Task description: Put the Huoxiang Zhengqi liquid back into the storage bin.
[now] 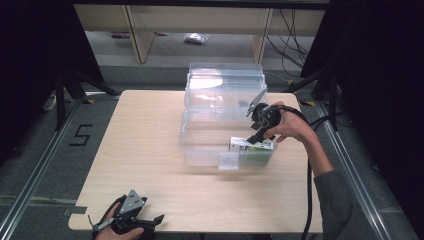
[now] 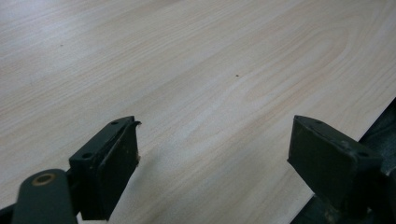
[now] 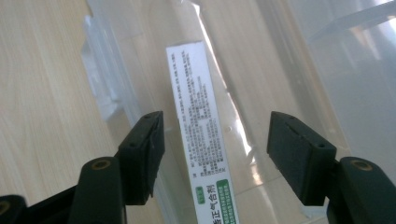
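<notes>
Nearest the camera in the high view, at the bench's [image 1: 150, 145] front edge, the left tool [image 1: 131, 216] lies in the person's left hand [image 1: 114, 226], and its own view shows its jaws standing wide with nothing but bare wood grain between them, so it looks idle and well apart from the work. Farther in, past the middle of the bench, stands a clear plastic bin [image 1: 207, 147] with its lid thrown back behind it and a latch tab at the near wall. Inside the bin, against its right near corner, lies a white and green carton [image 1: 252, 146], a long narrow box printed with small text and a green band at one end. Above it hangs the right tool [image 1: 260, 131], held in the right hand [image 1: 290, 125] and tipped down toward the bin; in its own view the jaws stand part open on either side of the carton [image 3: 198, 135] without the pads touching it, so nothing is gripped. Judging from this, the carton has been placed in the bin and let go, and that step seems done. What appears left is to draw the right tool clear of the bin and, if the job calls for it, swing the lid down and press the latch home; no other loose items show on the bench.
</notes>
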A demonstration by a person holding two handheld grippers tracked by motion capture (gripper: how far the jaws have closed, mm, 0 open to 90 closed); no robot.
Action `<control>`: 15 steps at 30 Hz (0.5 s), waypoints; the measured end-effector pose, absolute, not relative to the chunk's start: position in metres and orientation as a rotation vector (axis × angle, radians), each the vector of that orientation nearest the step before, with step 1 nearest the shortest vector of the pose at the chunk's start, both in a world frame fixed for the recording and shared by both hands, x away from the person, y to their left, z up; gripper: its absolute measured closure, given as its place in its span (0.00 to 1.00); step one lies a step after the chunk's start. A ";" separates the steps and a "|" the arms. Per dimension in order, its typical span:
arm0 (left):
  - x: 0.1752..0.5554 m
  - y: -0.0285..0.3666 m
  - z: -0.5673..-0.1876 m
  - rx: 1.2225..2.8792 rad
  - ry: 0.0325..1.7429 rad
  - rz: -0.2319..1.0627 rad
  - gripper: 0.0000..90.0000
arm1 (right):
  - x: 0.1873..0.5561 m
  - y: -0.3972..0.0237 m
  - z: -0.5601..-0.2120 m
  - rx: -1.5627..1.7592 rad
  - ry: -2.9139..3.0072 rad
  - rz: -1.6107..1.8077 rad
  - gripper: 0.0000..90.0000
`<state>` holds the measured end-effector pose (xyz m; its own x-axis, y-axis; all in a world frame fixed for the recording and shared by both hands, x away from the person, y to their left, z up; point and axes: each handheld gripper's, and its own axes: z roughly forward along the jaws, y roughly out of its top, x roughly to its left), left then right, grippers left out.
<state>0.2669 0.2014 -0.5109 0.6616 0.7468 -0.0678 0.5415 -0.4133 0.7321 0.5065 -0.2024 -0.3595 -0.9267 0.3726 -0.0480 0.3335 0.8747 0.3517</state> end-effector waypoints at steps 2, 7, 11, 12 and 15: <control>0.267 0.201 -0.511 2.121 0.992 0.347 0.17 | 0.502 -0.204 -0.356 0.589 2.888 0.605 0.43; 0.267 0.201 -0.511 2.120 0.992 0.349 0.17 | 0.494 -0.206 -0.356 0.653 2.842 0.641 0.40; 0.267 0.201 -0.511 2.120 0.994 0.350 0.17 | 0.485 -0.211 -0.358 0.735 2.795 0.700 0.38; 0.267 0.201 -0.511 2.120 0.994 0.350 0.17 | 0.485 -0.211 -0.358 0.735 2.795 0.700 0.38; 0.267 0.202 -0.511 2.121 0.998 0.350 0.17 | 0.480 -0.215 -0.359 0.718 2.744 0.759 0.38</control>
<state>0.2671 0.2017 -0.5106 0.6583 0.7498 -0.0667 0.5438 -0.4124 0.7309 0.4802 -0.2153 -0.3586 -0.8608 0.5047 -0.0656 0.3993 0.7497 0.5278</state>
